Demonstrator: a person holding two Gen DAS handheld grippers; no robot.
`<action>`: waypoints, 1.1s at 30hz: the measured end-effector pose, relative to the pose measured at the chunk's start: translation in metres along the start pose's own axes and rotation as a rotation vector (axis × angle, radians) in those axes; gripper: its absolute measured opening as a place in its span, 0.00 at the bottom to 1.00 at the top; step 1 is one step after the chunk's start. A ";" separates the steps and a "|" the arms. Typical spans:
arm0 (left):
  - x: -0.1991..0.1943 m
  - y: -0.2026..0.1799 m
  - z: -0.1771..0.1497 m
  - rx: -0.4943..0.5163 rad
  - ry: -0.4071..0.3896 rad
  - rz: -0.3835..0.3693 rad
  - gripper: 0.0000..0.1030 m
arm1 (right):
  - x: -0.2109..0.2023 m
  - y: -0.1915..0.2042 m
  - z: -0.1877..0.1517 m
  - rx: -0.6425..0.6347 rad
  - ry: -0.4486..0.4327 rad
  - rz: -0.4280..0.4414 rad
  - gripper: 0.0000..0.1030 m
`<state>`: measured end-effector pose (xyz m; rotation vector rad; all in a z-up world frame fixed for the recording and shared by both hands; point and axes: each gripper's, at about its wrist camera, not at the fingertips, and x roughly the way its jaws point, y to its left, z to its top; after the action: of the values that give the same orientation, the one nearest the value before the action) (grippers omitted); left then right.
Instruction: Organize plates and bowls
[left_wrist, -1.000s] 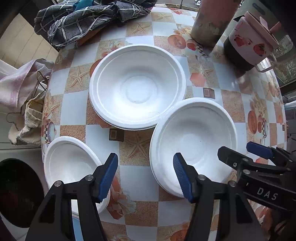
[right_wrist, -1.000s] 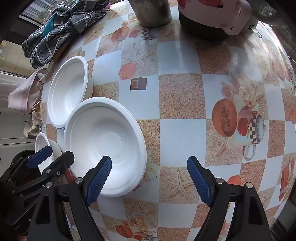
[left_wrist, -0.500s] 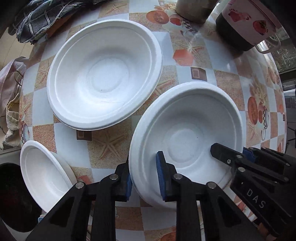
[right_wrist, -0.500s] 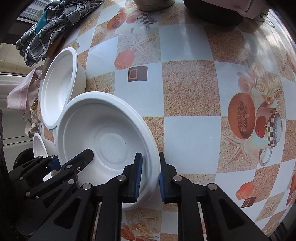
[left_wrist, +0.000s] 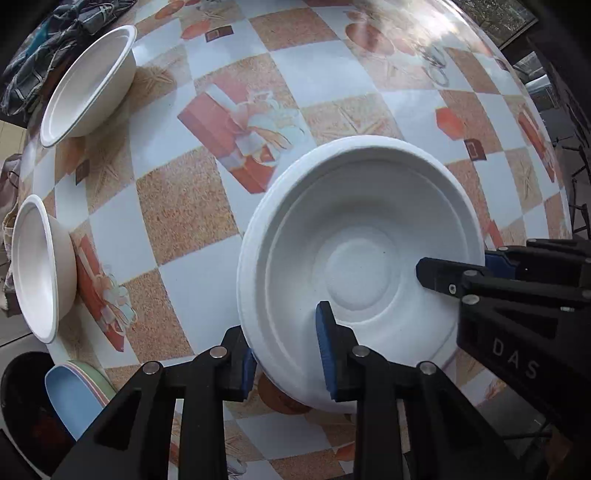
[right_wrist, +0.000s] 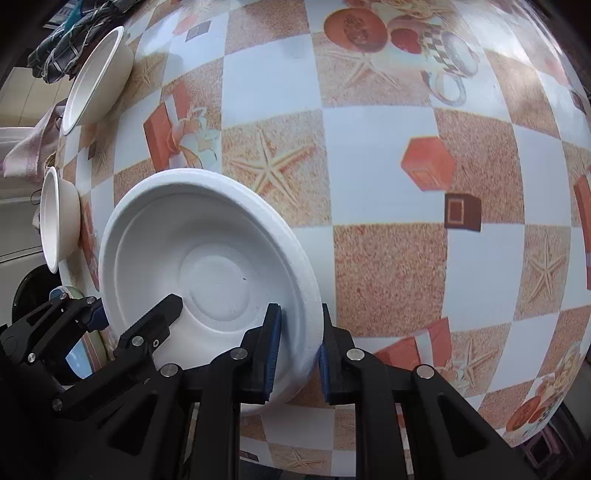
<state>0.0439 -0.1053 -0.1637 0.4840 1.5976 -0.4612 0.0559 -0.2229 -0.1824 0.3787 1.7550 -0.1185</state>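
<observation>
I pinch the white plate (left_wrist: 362, 236) rim in my right gripper (right_wrist: 297, 347) for support; my left gripper (left_wrist: 286, 354), rim between its jaws, is opening.

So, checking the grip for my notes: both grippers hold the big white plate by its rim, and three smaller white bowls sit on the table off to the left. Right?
Not quite: the left wrist view shows two smaller white bowls, not three. The rest holds: the left gripper and right gripper both hold the big white plate by its rim.

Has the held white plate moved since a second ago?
Yes. The white plate sat beside the large bowl; now it is well away, toward the table's right side.
</observation>
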 end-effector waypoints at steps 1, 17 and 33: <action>0.002 -0.010 -0.009 0.021 0.006 -0.004 0.32 | 0.001 -0.004 -0.010 0.005 0.001 -0.011 0.19; -0.023 -0.006 -0.074 0.087 -0.028 -0.041 0.63 | -0.020 -0.055 -0.066 0.102 -0.081 -0.031 0.81; -0.075 0.051 -0.103 -0.032 -0.154 -0.101 0.65 | -0.082 -0.052 -0.055 0.133 -0.175 -0.054 0.81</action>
<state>-0.0072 -0.0086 -0.0814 0.3362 1.4828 -0.5354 0.0027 -0.2718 -0.0977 0.4046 1.5897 -0.2996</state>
